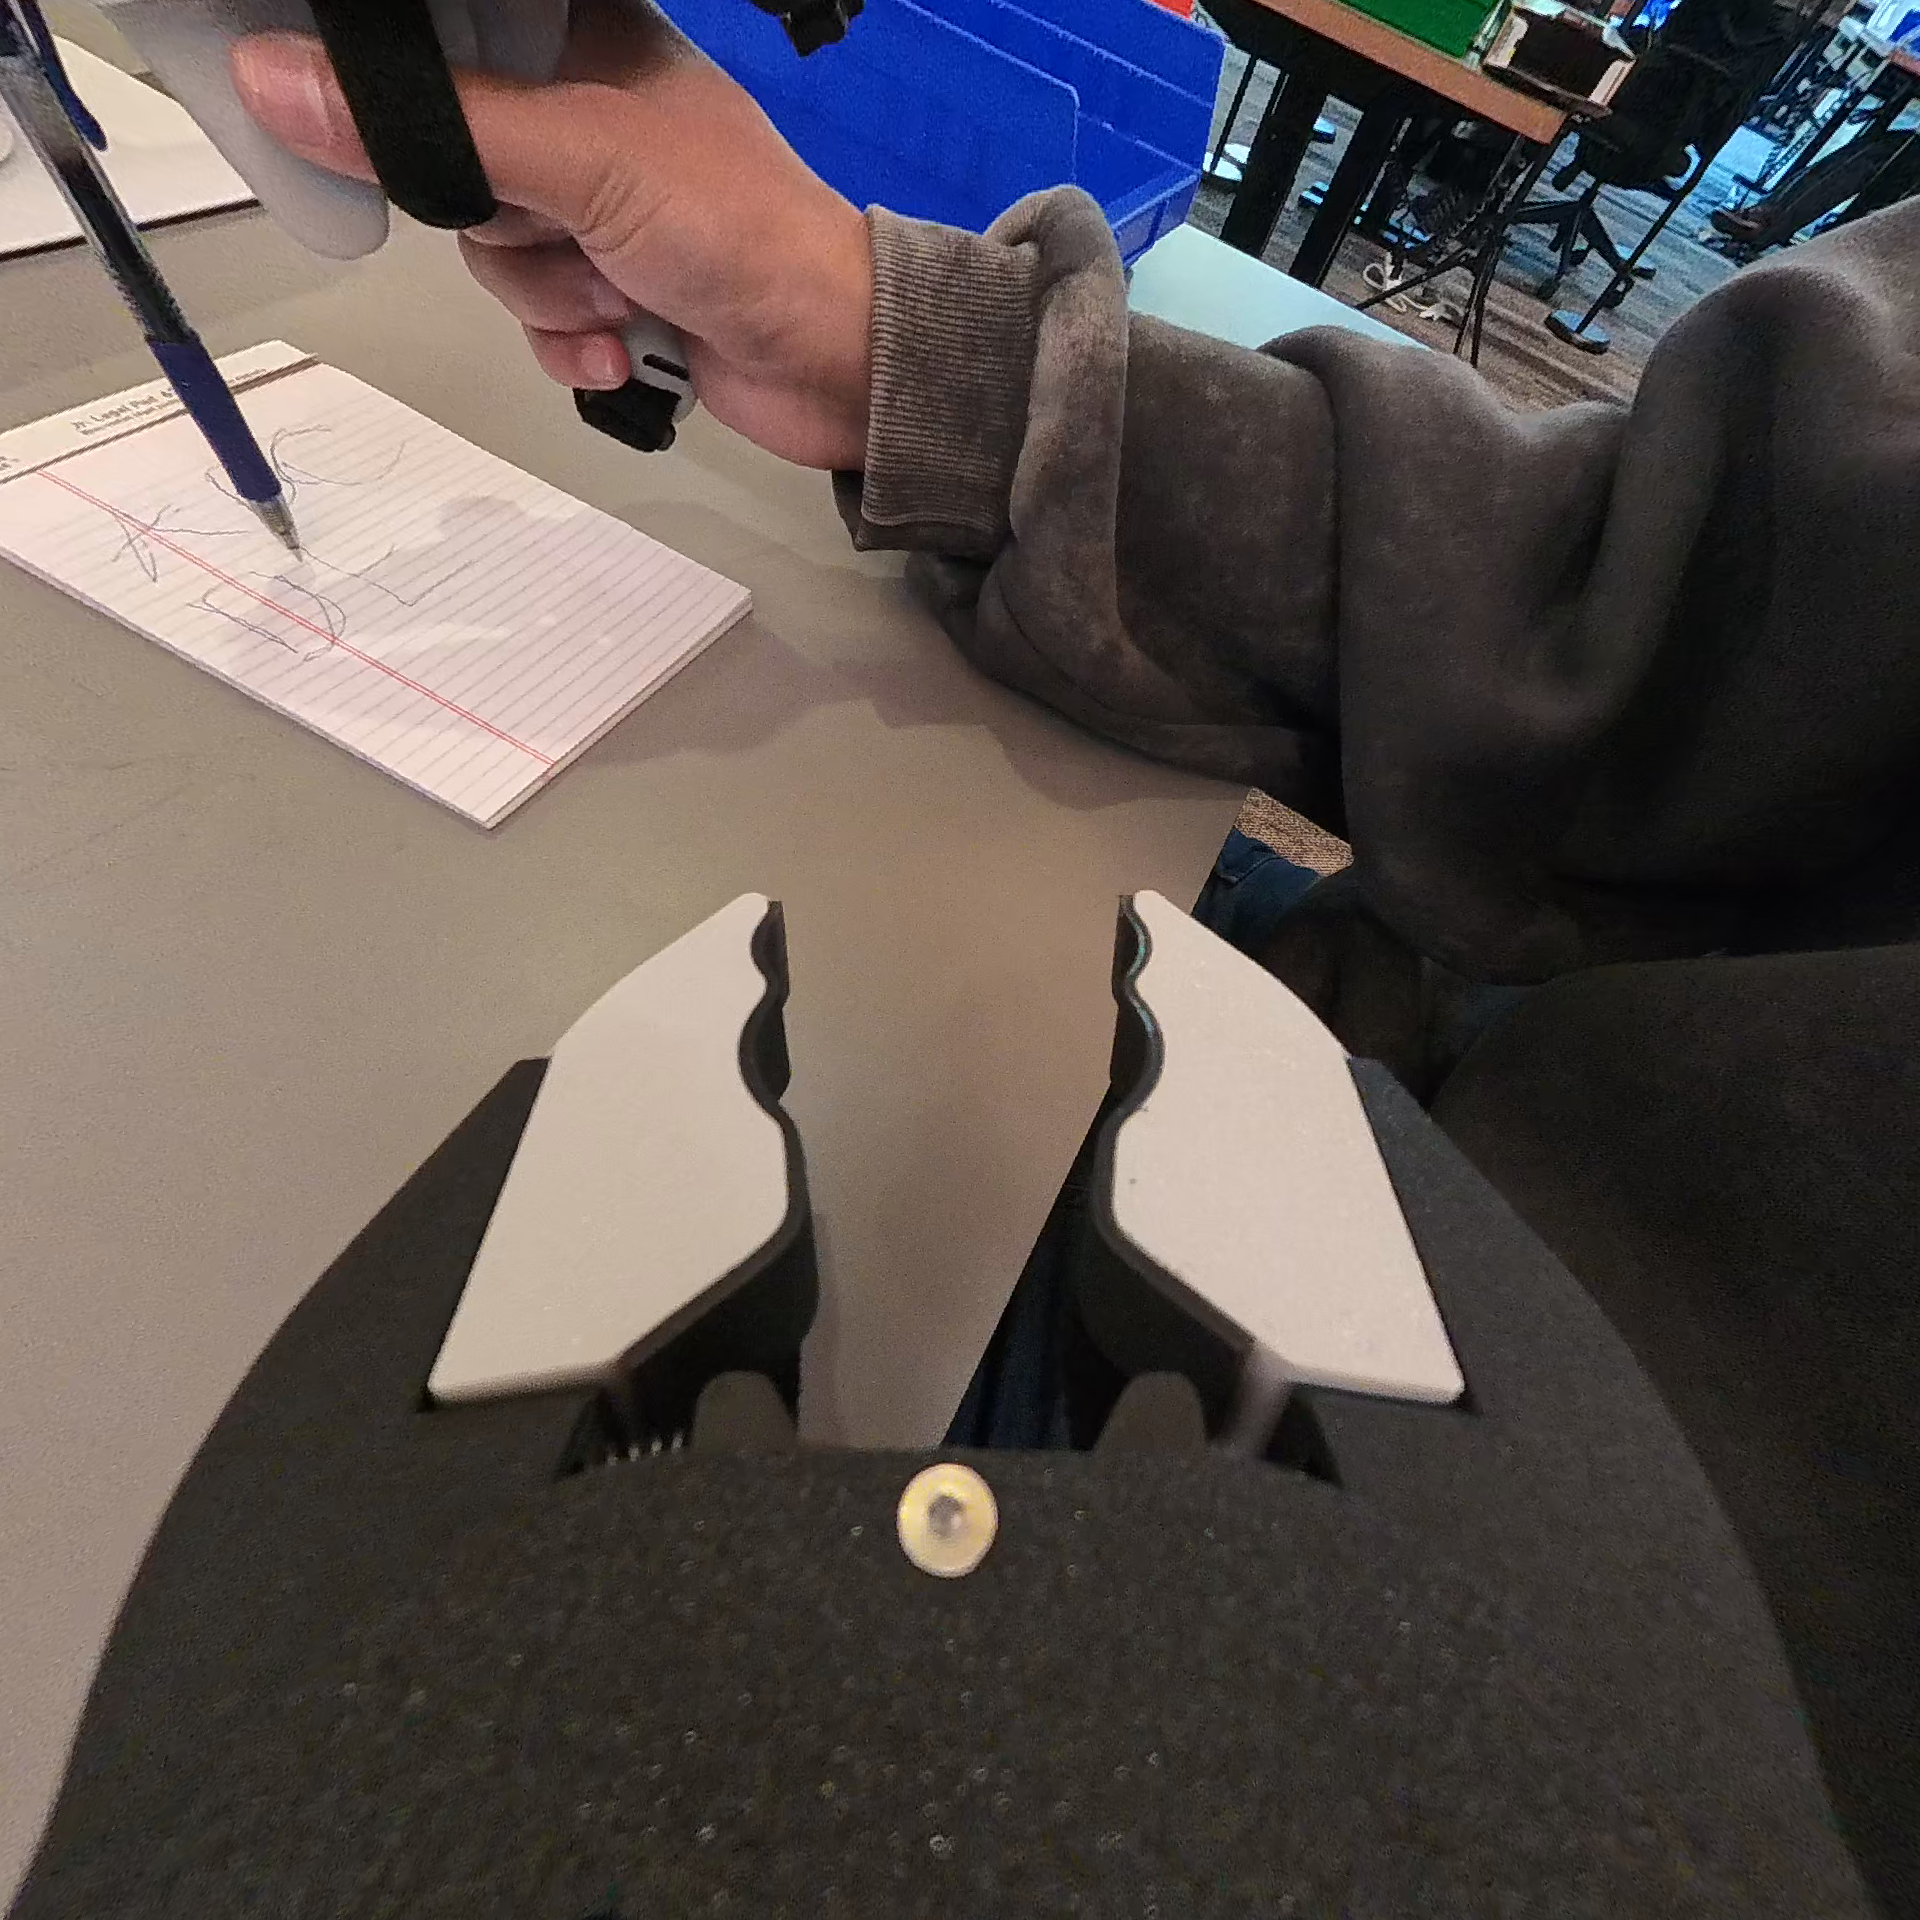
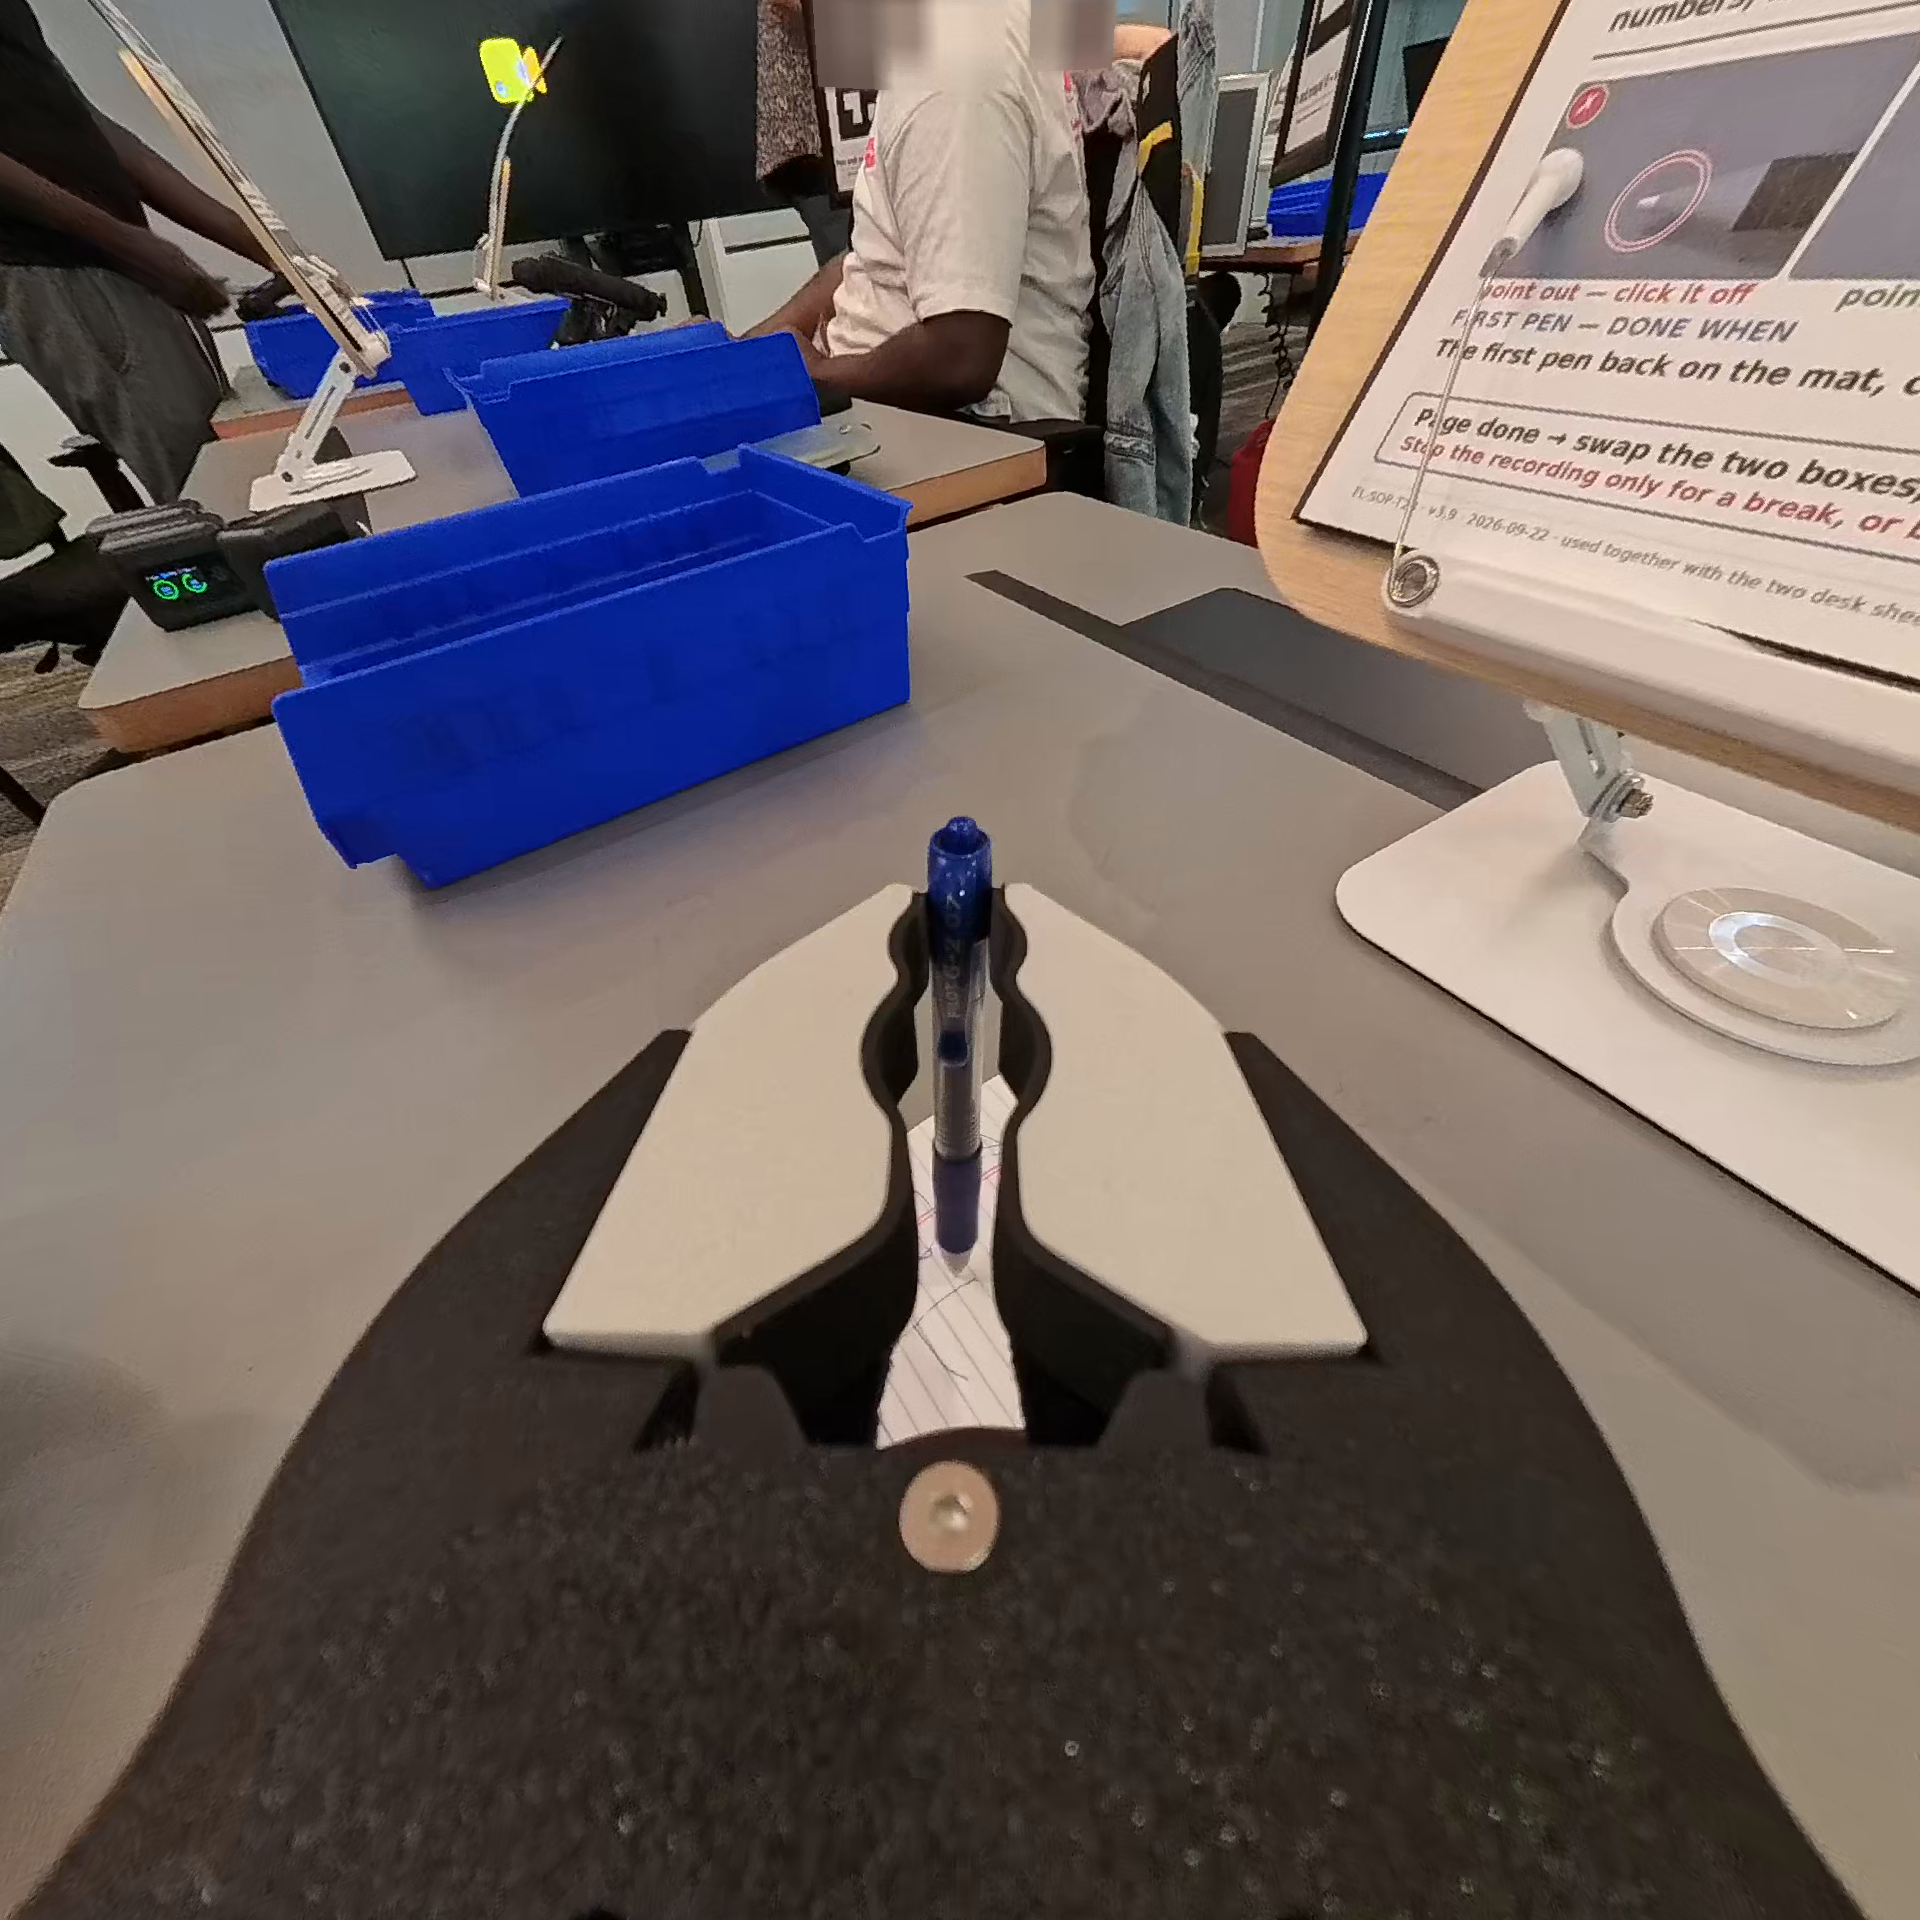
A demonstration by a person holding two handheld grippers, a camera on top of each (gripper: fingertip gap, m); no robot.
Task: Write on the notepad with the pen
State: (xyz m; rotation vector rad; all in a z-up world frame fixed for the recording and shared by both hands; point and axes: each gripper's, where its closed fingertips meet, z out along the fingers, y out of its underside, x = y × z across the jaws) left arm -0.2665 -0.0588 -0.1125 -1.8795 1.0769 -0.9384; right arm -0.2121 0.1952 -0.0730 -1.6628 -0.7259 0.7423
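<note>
Progress: several scrawled strokes laid down, lower lines blank | blue retractable pen (image 2: 956,1049) clenched in right gripper (image 2: 951,935), tip on white lined notepad (image 1: 436,623) mid-page, near grey table (image 1: 208,987) edge | left gripper (image 1: 951,935) released, idle.

A grey table (image 2: 312,1039) bore blue plastic bins (image 2: 582,665) and a white-based document stand (image 2: 1621,935); beyond stood more tables (image 2: 966,447), a dark screen (image 2: 582,114) and patterned carpet (image 1: 1538,343).
</note>
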